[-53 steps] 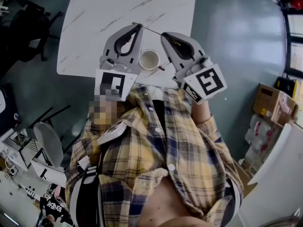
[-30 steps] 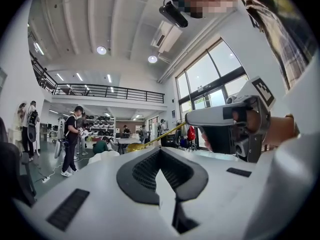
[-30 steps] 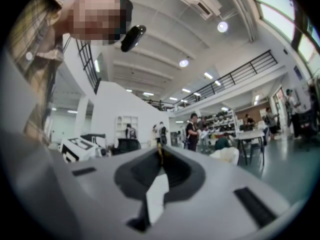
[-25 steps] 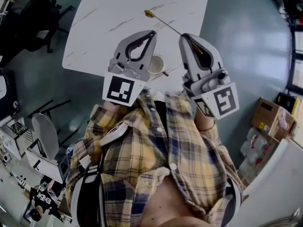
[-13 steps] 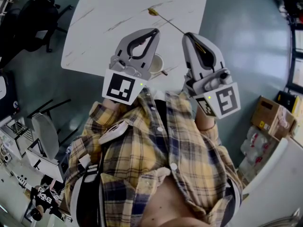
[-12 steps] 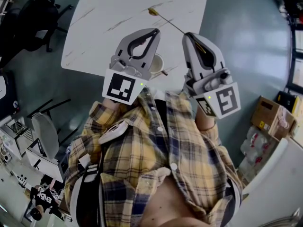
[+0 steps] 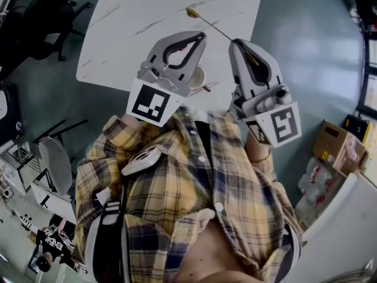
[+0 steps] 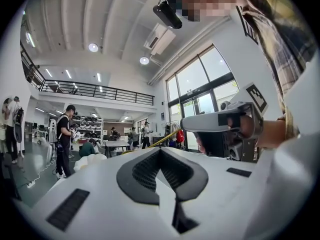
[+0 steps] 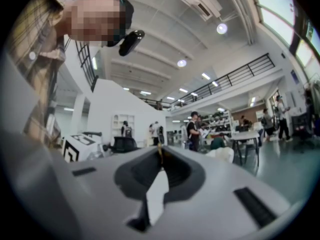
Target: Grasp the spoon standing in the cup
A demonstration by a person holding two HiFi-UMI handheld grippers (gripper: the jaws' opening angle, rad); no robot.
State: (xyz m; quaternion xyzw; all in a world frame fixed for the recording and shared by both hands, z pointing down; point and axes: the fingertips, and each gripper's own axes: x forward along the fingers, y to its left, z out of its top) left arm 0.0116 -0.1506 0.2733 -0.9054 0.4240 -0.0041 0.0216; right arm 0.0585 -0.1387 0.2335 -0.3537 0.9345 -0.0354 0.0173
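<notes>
- Marble-white table (image 7: 135, 16) fills the top of the head view. Its near edge slants from the left down to mid-frame, and its right edge gives onto grey-blue floor (image 7: 306, 46)
- Your right gripper (image 7: 238, 42) is clamped on the thin handle of the gold spoon (image 7: 192, 12). The spoon is out of the cup, and its bowl points to the upper centre of the frame, well inside the table's edges
- Your left gripper (image 7: 202, 36) has its jaws together on nothing and sits just left of the right one, with a gap between them
- Your cup (image 7: 199, 78) stands close to the table's near edge, partly hidden behind the left gripper
- White tabletop spreads to the upper left of both grippers
- Dark chairs (image 7: 44, 13) sit off the table's left side, and cardboard boxes (image 7: 336, 134) stand at the right, well apart from you
</notes>
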